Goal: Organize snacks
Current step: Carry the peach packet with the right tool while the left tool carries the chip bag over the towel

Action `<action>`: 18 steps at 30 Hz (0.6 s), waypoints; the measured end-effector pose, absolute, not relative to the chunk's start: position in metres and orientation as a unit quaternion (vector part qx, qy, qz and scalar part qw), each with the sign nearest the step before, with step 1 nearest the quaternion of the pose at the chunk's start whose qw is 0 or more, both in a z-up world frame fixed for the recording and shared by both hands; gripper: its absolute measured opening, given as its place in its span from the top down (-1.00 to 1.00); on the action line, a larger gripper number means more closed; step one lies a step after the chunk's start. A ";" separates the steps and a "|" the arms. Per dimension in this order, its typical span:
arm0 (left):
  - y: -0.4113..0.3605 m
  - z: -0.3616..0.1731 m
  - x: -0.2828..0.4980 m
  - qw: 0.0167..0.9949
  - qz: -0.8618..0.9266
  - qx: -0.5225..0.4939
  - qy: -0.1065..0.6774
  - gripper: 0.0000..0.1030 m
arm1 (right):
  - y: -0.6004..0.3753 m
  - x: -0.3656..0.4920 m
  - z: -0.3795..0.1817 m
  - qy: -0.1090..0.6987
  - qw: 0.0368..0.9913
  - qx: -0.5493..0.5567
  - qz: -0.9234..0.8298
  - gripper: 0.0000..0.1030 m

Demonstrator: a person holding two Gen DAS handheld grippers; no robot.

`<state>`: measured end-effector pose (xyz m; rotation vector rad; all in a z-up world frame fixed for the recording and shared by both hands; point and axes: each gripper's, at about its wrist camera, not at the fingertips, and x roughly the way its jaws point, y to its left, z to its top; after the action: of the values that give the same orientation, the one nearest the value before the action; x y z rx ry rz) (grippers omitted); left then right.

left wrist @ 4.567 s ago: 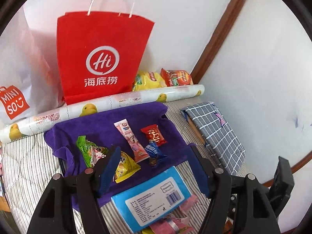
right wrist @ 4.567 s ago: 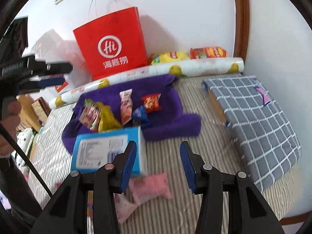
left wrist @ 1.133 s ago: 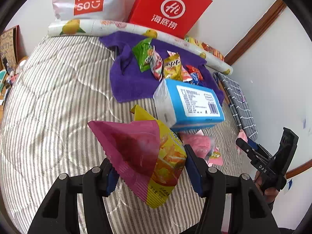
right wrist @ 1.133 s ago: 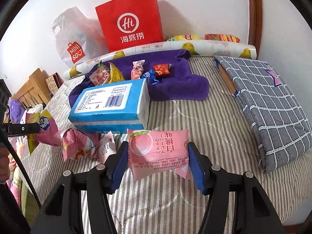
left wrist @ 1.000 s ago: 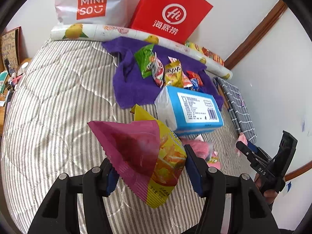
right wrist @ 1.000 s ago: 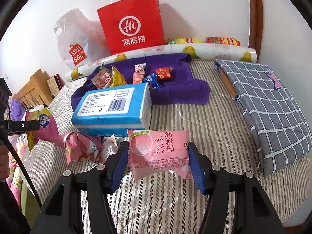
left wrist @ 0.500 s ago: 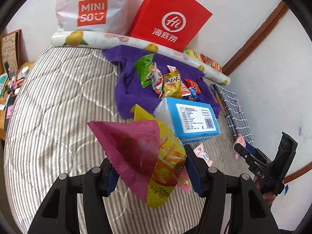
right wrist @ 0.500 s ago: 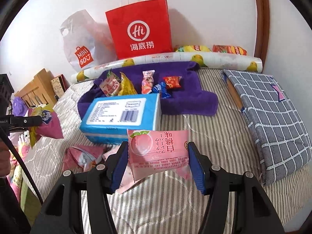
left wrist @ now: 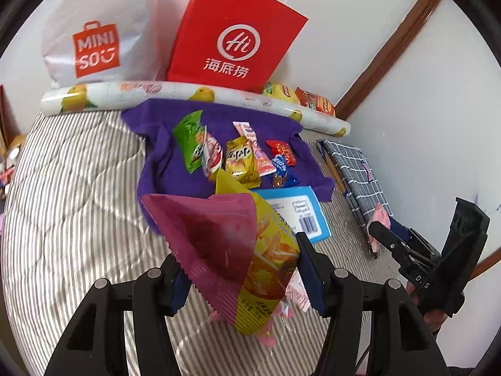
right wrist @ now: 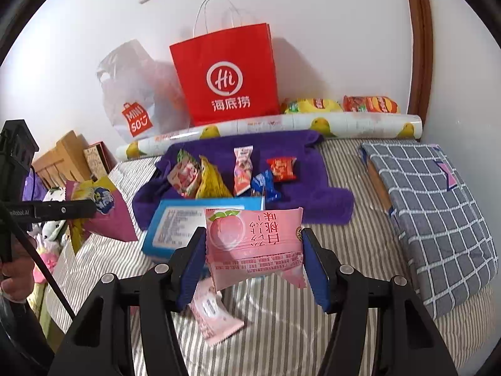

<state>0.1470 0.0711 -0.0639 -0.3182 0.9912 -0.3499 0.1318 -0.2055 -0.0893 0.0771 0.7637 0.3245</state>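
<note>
A: Left gripper (left wrist: 242,269)?

B: Clamped on a chip bag (left wrist: 231,244), magenta and yellow, held clear above the striped bed (left wrist: 72,206). Both blue pads press its sides.

A: Right gripper (right wrist: 252,263)?

B: Clamped on a pink peach pack (right wrist: 255,238), ends caught between the pads, lifted off the bed. Print reads upside down from this camera.

A: What sits under them?

B: A blue box (right wrist: 175,225) lies on the bed just in front of the purple towel (right wrist: 316,188). A small pink sachet (right wrist: 213,313) lies loose on the stripes below the right gripper.

A: On the towel?

B: A row of small snacks: green pack (left wrist: 189,138), red-white pack (left wrist: 213,156), yellow pack (left wrist: 239,159), pink stick (left wrist: 255,147), blue candy (left wrist: 281,172), red candy (left wrist: 281,152).

A: Far edge of the bed?

B: A patterned roll (right wrist: 281,125) runs along it, touching the towel. Behind the roll, against the wall: a red bag (right wrist: 227,75), a white bag (left wrist: 94,31), a yellow chip pack (right wrist: 310,105), an orange pack (right wrist: 369,104).

A: Right edge?

B: A checked grey cushion (right wrist: 432,206), apart from the towel.
</note>
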 end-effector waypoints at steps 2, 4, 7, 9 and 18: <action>0.068 -0.061 0.155 0.854 -0.168 -0.146 0.471 -0.12 | -0.204 0.139 -0.086 0.369 0.915 0.041 0.156 -0.14; 0.066 -0.058 0.162 0.855 -0.171 -0.141 0.469 -0.12 | -0.203 0.147 -0.083 0.367 0.916 0.043 0.156 -0.14; 0.062 -0.054 0.173 0.856 -0.175 -0.136 0.467 -0.12 | -0.200 0.157 -0.078 0.362 0.918 0.045 0.157 -0.14; 0.060 -0.052 0.179 0.856 -0.177 -0.135 0.467 -0.12 | -0.198 0.164 -0.076 0.359 0.919 0.044 0.157 -0.14; 0.055 -0.047 0.204 0.857 -0.182 -0.126 0.465 -0.12 | -0.193 0.189 -0.066 0.349 0.924 0.047 0.150 -0.14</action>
<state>0.2042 0.0548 -0.0470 -0.2646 0.9779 -0.3821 0.1889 -0.1934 -0.0655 0.0962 0.7168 0.3075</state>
